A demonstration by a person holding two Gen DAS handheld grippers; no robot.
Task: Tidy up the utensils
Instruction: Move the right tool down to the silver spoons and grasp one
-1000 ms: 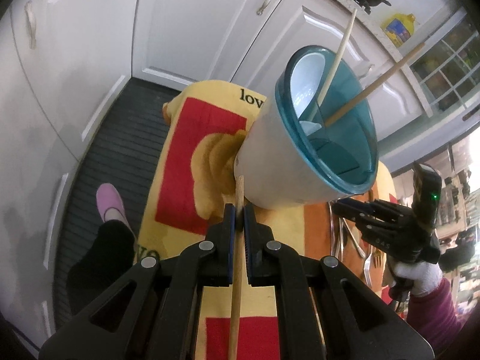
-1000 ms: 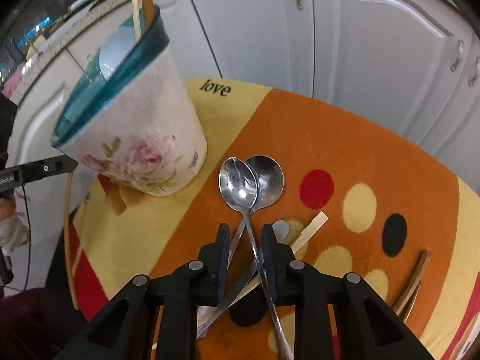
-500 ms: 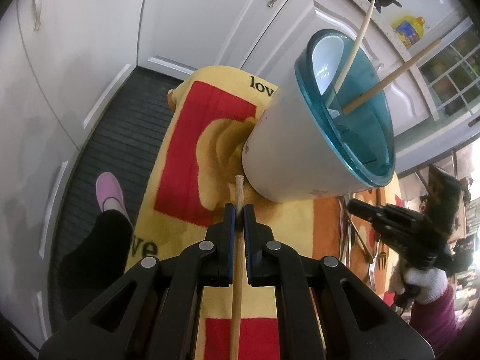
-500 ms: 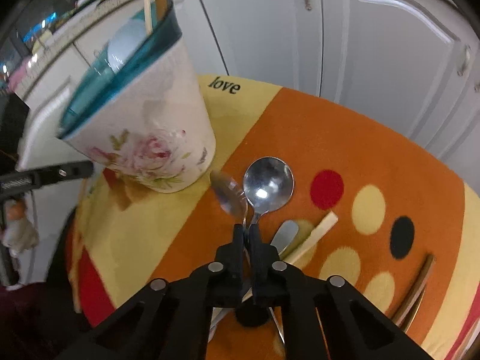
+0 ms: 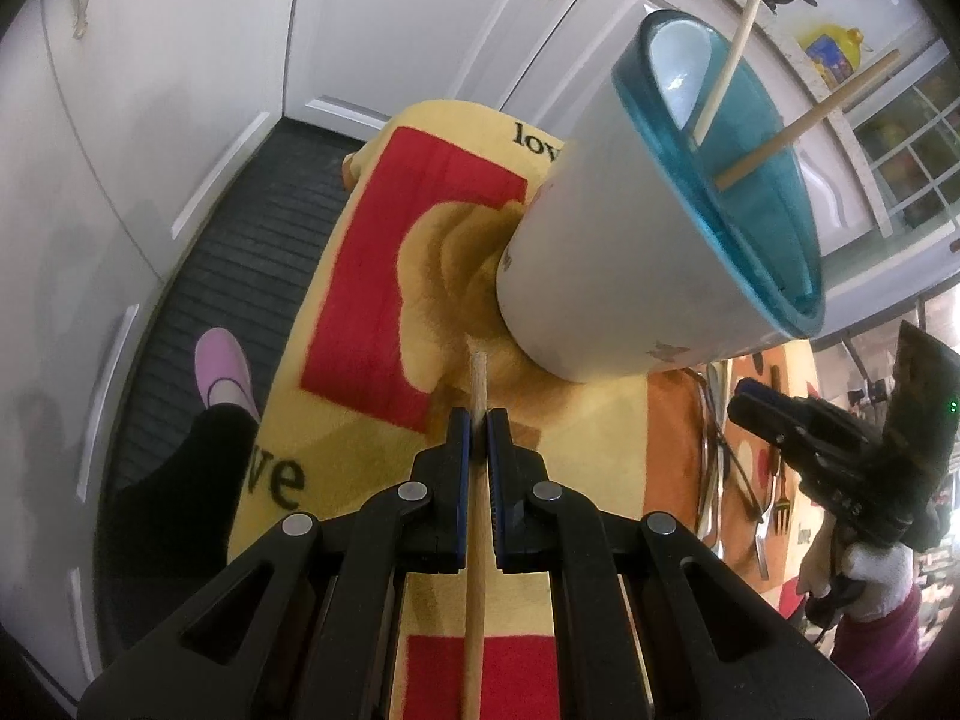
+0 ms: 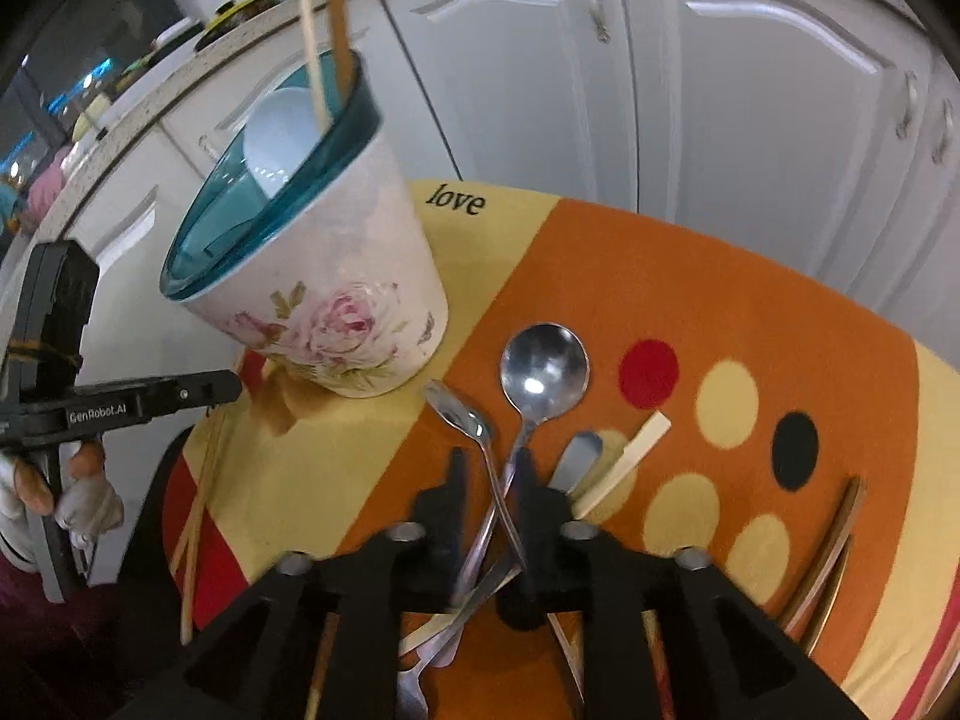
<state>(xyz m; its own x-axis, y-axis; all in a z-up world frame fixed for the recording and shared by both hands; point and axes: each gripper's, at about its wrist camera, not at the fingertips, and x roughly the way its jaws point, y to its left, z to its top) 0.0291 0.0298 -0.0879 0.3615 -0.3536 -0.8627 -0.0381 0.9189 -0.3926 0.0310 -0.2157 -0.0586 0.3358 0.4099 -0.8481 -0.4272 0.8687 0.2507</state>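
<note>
The left gripper (image 5: 478,429) had its jaws clamped on a wooden chopstick (image 5: 476,516), whose tip stuck out just past the pads toward the base of the holder. That floral utensil holder (image 6: 336,306), a white cup with a teal rim and a pink rose on its side, stood on the bench (image 6: 708,300), which was covered by a yellow, orange and red cloth printed with the word "love". Inside the holder were a white ceramic spoon (image 6: 279,141) and two chopsticks (image 5: 729,54) leaning against the rim.

The right gripper (image 6: 489,462) had just been opening: its jaws stood apart, with the crossed handles of two metal spoons between them and neither pad pressing on them. The smaller teaspoon (image 6: 459,414) lay with its bowl just ahead of the left pad; the round soup spoon (image 6: 545,363) lay beside it, bowl up, farther forward. To the right of the jaws lay a pale flat stick (image 6: 630,456) across another metal handle (image 6: 579,456), and near the bench's right edge two dark brown chopsticks (image 6: 831,546) lay side by side. Further utensils lay under the gripper body, too hidden to name.

In the right wrist view, a pair of chopsticks (image 6: 201,510) lay along the left edge of the cloth, below the left gripper. A gloved hand (image 5: 870,570) held the right gripper. A pink slipper (image 5: 222,369) showed on the dark ribbed floor mat (image 5: 240,252) beside the white cabinets (image 6: 750,120).
</note>
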